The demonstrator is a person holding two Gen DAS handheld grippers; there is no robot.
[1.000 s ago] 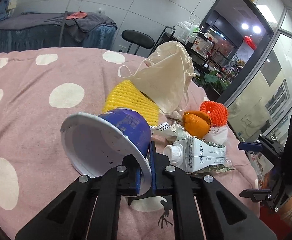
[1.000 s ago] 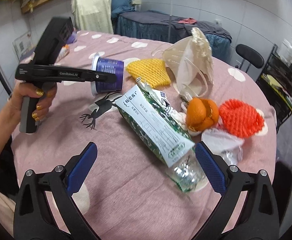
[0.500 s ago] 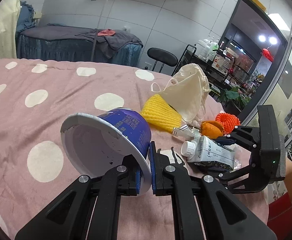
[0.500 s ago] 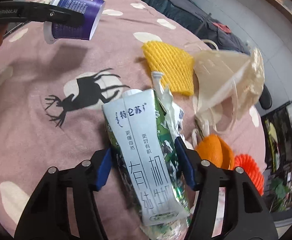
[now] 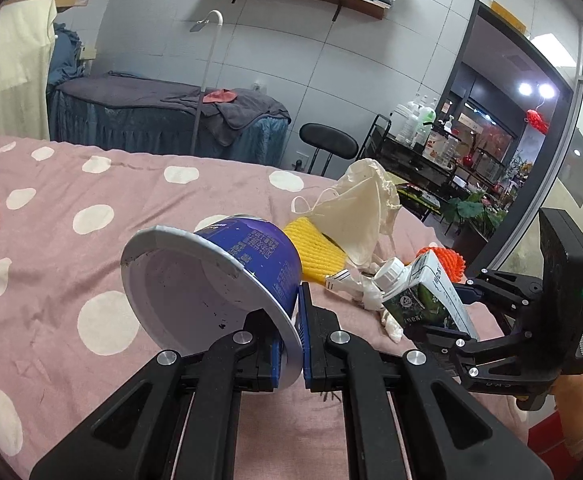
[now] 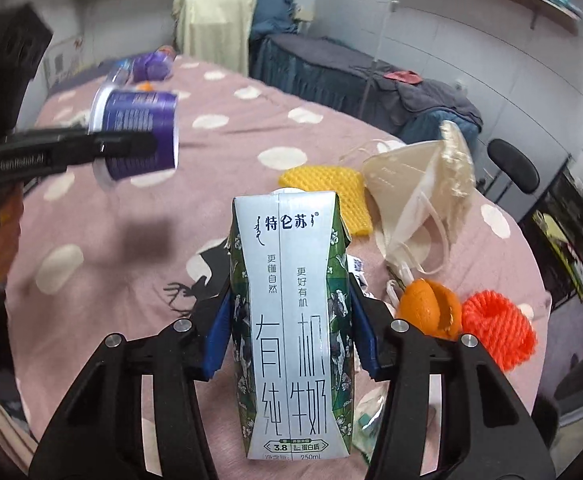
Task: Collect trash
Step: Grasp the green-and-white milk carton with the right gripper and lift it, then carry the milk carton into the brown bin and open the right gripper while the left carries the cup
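While left tool point(image 5: 291, 344) pinches cup point(image 5: 227, 276) rim | right tool point(image 6: 291, 336) grips carton point(image 6: 291, 320) | carton cap hidden

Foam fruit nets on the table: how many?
2. Yellow foam net lies flat beside the face mask; orange foam net sits right of the orange peel. More could be hidden behind the milk carton.

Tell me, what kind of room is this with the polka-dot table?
Probably a small shop or salon back room, not a home kitchen. A draped treatment bed stands by the tiled wall, a rolling cart of bottles sits near the glass door, and a round table has a pink dotted cloth.
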